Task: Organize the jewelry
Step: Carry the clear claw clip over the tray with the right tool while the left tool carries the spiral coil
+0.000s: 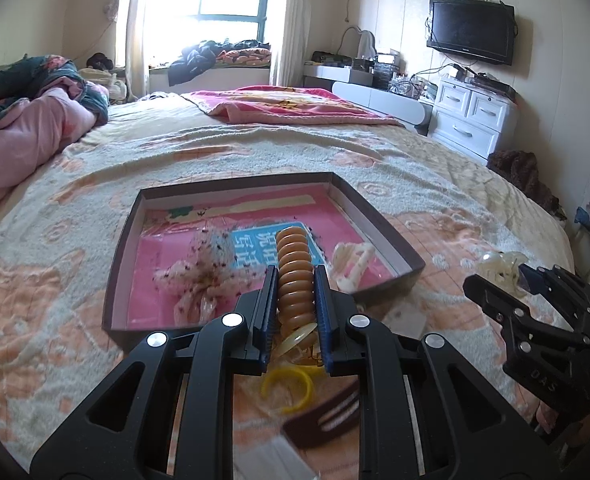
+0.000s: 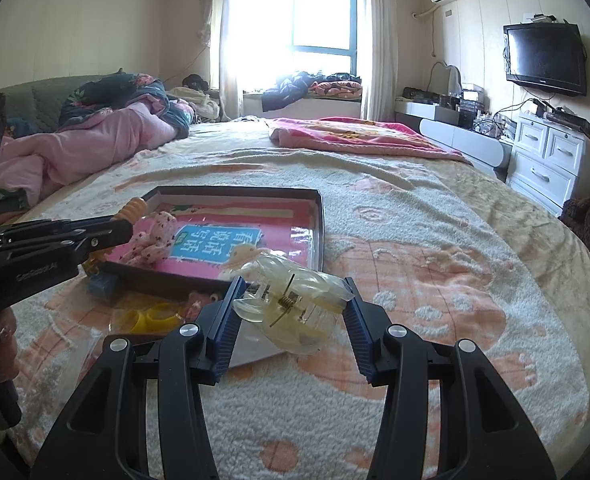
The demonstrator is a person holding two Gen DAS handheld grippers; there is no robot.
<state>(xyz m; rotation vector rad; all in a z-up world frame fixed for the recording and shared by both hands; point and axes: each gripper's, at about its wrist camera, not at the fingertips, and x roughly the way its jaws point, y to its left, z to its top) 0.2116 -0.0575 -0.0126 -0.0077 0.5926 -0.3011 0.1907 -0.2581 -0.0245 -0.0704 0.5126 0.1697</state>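
Between the left gripper's pinching pads sat the amber spiral hair tie, springy and light, over the box's near edge; the right gripper stood spread around a brittle, slippery clear claw clip, best squeezed across its body

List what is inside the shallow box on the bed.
Inside the box: a pink book lining the bottom, a speckled scrunchie and a cream claw clip. The left tool holds an amber spiral hair tie over it, hiding part of the book.
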